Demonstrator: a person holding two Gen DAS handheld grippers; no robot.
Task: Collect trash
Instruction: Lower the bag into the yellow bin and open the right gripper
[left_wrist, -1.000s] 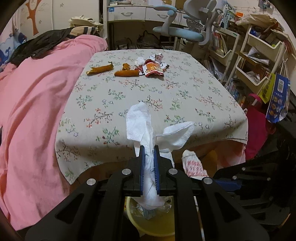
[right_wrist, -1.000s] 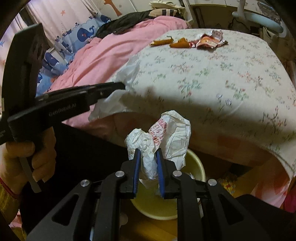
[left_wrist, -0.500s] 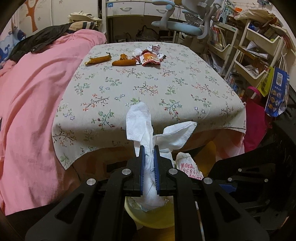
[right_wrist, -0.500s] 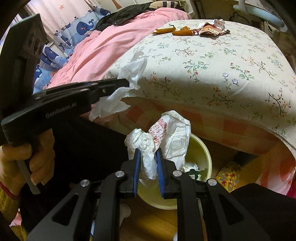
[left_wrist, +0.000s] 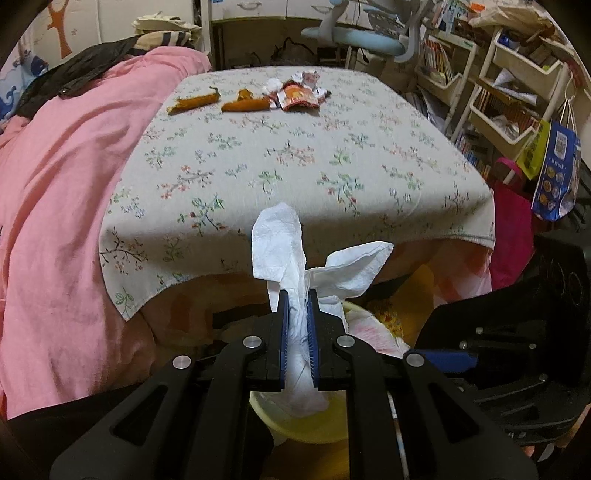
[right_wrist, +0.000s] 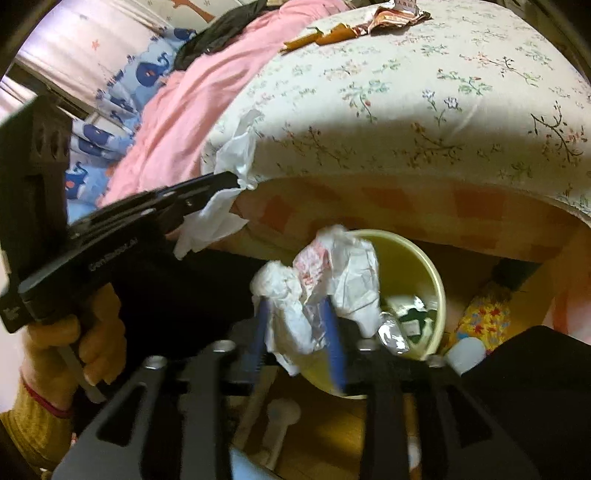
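My left gripper is shut on a white tissue, held in front of the table's near edge and above a yellow bin. It also shows in the right wrist view at the left. My right gripper has its jaws spread wide around a crumpled white wrapper with red print, over the yellow bin. The bin holds several pieces of trash. Orange peels and a red snack wrapper lie at the table's far end.
The table has a floral cloth. A pink blanket lies to its left. Shelves with books, hanging bags and a blue chair stand at the right and back.
Both grippers have moved down toward the bin. The right gripper's jaws have widened around the crumpled wrapper. The left gripper still holds the tissue.
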